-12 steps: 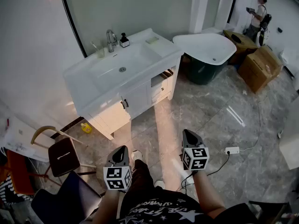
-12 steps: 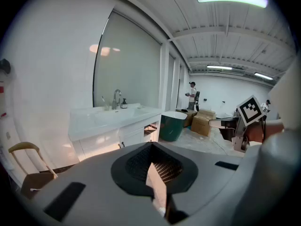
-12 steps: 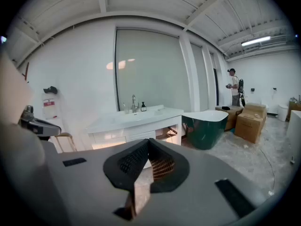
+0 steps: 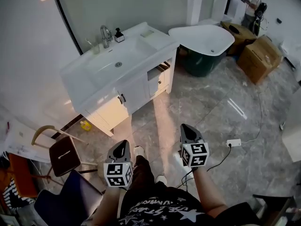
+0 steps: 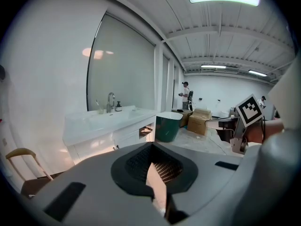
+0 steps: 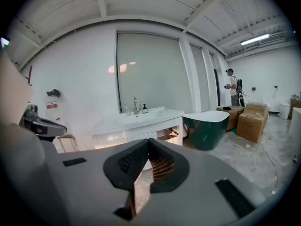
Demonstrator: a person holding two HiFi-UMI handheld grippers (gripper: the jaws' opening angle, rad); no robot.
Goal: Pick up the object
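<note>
A grey marbled floor [image 4: 207, 102] fills the room, glossy and streaked with light. Nearest, above the person's legs, the left gripper [image 4: 123, 145] and the right gripper [image 4: 184, 127] are held side by side over that floor, well apart from each other. Each has its jaws pressed together, pad against pad. A wooden chair [image 4: 63, 157] stands off to the left, and a white power strip [image 4: 233, 142] lies on the floor to the right.

Farther on is a white vanity with a counter [image 4: 84, 86] and a sunken basin. A faucet [image 4: 104, 33] rises at the counter's back edge, with a dark soap bottle [image 4: 118, 35] just beside it and a soap dish [image 4: 147, 33] near the far right corner. Which thing is to be lifted cannot be told. These small things all sit well ahead of both pairs of jaws.

Beyond stand a green bathtub [image 4: 200, 65], cardboard boxes [image 4: 261, 58] and a person [image 4: 251, 6].
</note>
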